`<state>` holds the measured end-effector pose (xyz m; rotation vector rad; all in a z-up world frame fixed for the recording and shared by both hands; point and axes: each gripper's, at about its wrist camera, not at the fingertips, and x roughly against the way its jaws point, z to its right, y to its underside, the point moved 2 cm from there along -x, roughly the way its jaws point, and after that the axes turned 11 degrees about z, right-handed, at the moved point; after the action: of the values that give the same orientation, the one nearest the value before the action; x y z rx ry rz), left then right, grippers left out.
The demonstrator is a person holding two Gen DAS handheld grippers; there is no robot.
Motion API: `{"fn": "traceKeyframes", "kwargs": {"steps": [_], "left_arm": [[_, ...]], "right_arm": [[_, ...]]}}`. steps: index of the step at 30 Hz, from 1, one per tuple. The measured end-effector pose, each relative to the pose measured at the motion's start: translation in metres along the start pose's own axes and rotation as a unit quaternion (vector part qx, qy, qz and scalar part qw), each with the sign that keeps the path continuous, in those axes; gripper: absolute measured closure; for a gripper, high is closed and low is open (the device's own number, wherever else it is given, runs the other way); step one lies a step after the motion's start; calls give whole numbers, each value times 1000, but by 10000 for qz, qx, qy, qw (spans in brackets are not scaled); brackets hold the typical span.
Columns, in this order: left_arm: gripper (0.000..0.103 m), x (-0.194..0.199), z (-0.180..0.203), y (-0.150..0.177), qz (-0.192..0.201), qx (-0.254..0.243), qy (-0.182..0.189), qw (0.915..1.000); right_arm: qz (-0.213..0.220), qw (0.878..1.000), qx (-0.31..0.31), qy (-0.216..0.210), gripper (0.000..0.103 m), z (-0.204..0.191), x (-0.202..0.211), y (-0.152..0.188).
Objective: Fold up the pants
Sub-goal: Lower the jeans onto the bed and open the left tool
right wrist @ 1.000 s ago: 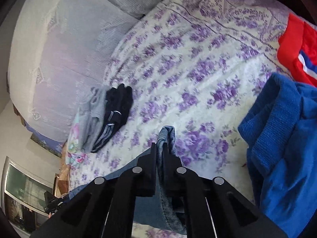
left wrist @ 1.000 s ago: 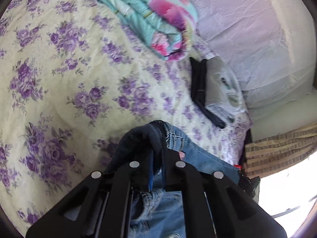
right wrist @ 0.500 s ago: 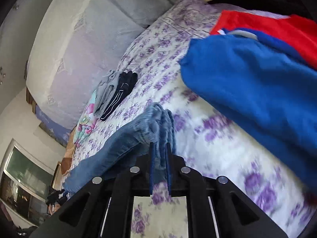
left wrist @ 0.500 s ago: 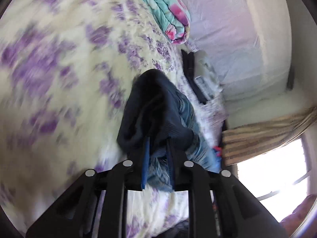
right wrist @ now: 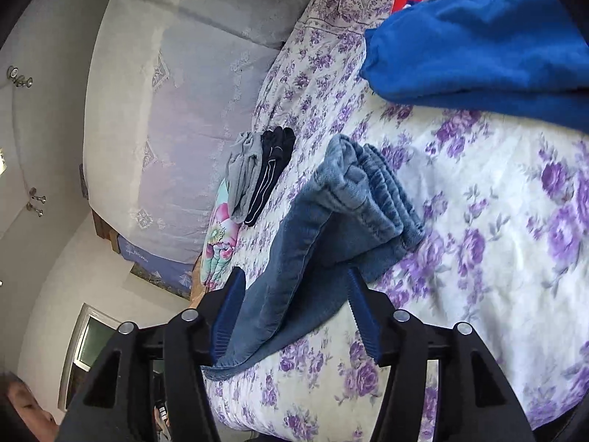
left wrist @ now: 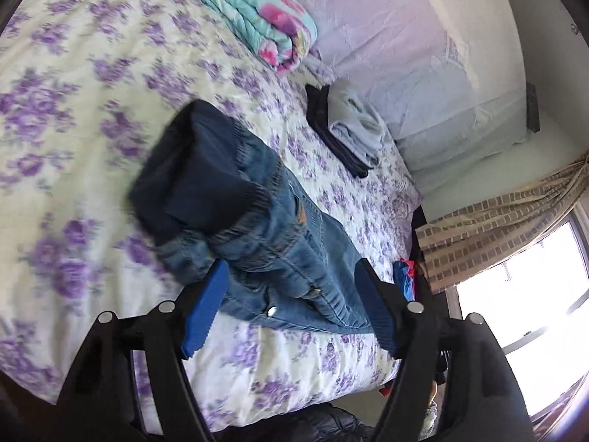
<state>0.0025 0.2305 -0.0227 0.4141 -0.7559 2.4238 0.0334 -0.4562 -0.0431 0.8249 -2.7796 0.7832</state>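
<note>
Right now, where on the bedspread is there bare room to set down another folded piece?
Widest free patch: the floral bedspread left of the jeans, below the rolled blanket. A narrower strip runs between the jeans and the folded grey and black stack. In the right wrist view, the corner by the blue garment is crowded.

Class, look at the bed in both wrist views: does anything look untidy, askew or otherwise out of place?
The jeans lie bunched and diagonal on the floral bedspread, unlike the neatly folded grey and black garments nearby. A blue garment sits heaped loosely. Nothing looks damaged or spilled.
</note>
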Motion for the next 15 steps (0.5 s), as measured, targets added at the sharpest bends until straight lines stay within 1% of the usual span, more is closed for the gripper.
{"fn": "traceKeyframes", "kwargs": {"steps": [3, 5, 6, 8, 10, 11, 12, 13, 14, 15], "left_arm": [[32, -29, 10, -2, -225, 52, -306, 9993], [30, -43, 5, -4, -345, 228, -624, 9972], [30, -50, 0, -4, -437, 390, -792, 9951], [30, -53, -9, -6, -490, 548, -854, 9936], [38, -49, -12, -8, -458, 563, -800, 9942], [53, -45, -13, -10, -378, 535, -820, 9945], [62, -43, -15, -13, -306, 516, -782, 9951], [66, -41, -16, -14, -281, 528, -715, 9956], [73, -40, -15, -16, -269, 500, -663, 9962], [75, -40, -12, -17, -252, 409, -660, 9967]], "right_arm": [[-116, 9999, -2, 23, 43, -3, -5, 8], [-158, 9999, 19, 12, 42, -5, -8, 10], [-163, 9999, 11, 2, 42, -6, -9, 9], [-179, 9998, 14, -25, 42, -8, -9, 11], [-225, 9997, 55, -21, 42, -9, -11, 14], [-244, 9997, 66, -11, 42, -9, -11, 15], [-275, 9996, 67, -4, 42, -10, -13, 17], [-292, 9996, 62, -8, 42, -10, -14, 16], [-306, 9995, 63, -15, 42, -10, -15, 17], [-320, 9995, 59, -19, 42, -10, -17, 17]]}}
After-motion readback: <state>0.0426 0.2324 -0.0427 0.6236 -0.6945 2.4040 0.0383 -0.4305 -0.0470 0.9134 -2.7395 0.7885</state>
